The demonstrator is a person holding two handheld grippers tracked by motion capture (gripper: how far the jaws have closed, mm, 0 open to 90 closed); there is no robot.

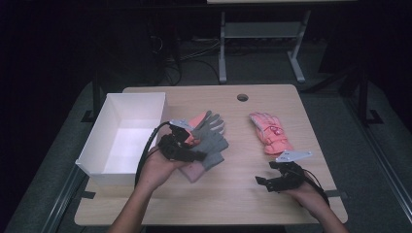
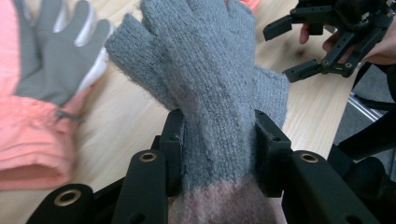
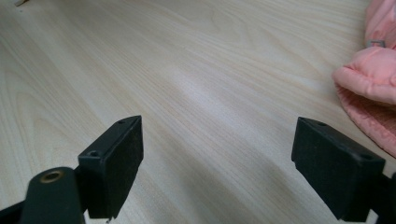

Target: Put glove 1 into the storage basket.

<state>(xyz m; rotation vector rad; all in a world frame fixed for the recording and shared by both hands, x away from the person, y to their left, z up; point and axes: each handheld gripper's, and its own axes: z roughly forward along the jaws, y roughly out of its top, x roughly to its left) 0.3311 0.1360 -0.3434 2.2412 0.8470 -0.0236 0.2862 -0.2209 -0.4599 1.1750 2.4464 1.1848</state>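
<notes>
A grey knit glove point(image 2: 210, 88) with a dusty pink cuff point(image 1: 196, 171) is pinched at the wrist between the jaws of my left gripper point(image 2: 218, 144), left of the table's middle point(image 1: 187, 145). Beside it lies a coral ski glove with a grey palm point(image 2: 42, 70), seen at the table's centre point(image 1: 206, 124). A second coral ski glove point(image 1: 270, 133) lies to the right, its cuff at the edge of the right gripper view point(image 3: 369, 79). My right gripper point(image 3: 217, 154) stands open over bare wood near the front right point(image 1: 274, 177).
A white open box point(image 1: 127, 136) stands at the table's left edge, close to my left hand. The wooden tabletop point(image 1: 243, 194) has a round cable hole point(image 1: 242, 97) at the back. A second desk's legs stand beyond the table.
</notes>
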